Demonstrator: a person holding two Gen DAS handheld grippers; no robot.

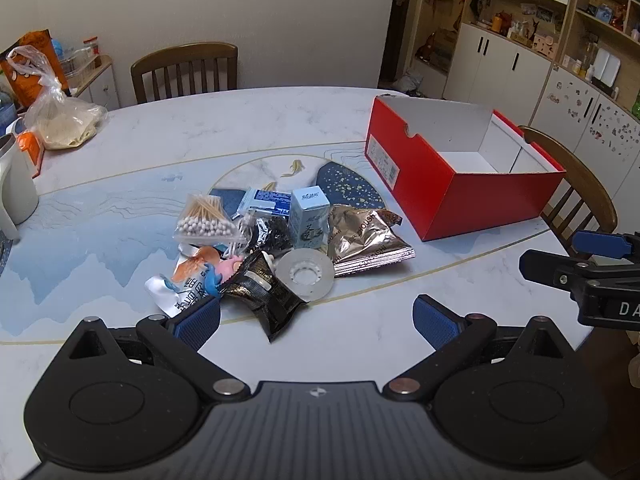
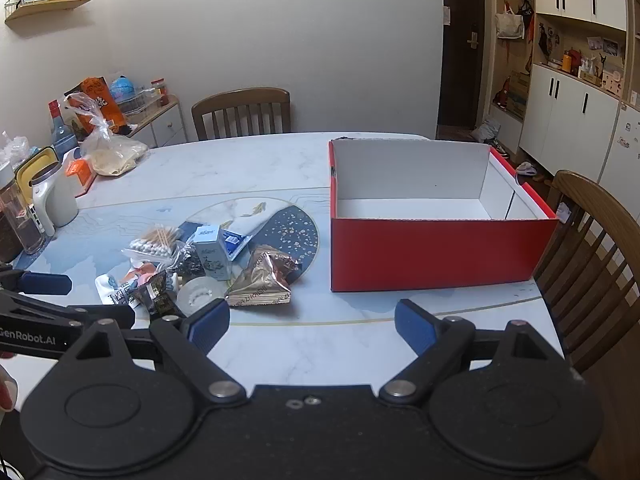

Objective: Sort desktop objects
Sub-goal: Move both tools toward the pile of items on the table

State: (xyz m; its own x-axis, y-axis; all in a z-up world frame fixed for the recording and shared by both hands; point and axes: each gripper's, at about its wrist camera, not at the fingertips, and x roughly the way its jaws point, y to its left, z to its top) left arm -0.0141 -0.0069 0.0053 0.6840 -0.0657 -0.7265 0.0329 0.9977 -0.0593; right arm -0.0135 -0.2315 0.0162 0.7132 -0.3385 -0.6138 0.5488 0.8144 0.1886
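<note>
A heap of small items lies mid-table: a cotton swab bag, a pale blue carton standing upright, a bronze foil snack pack, a clear tape roll, and a black-gold sachet. The same carton and bronze pack show in the right wrist view. An empty red shoebox stands to the right of the heap. My left gripper hovers open just in front of the heap, nothing between its fingers. My right gripper is open too, near the table's front, between heap and box.
A white jug, a plastic bag of pale stuff and jars crowd the table's left side. Wooden chairs stand behind and at the right. Cabinets line the right wall. The right gripper shows at the left view's right edge.
</note>
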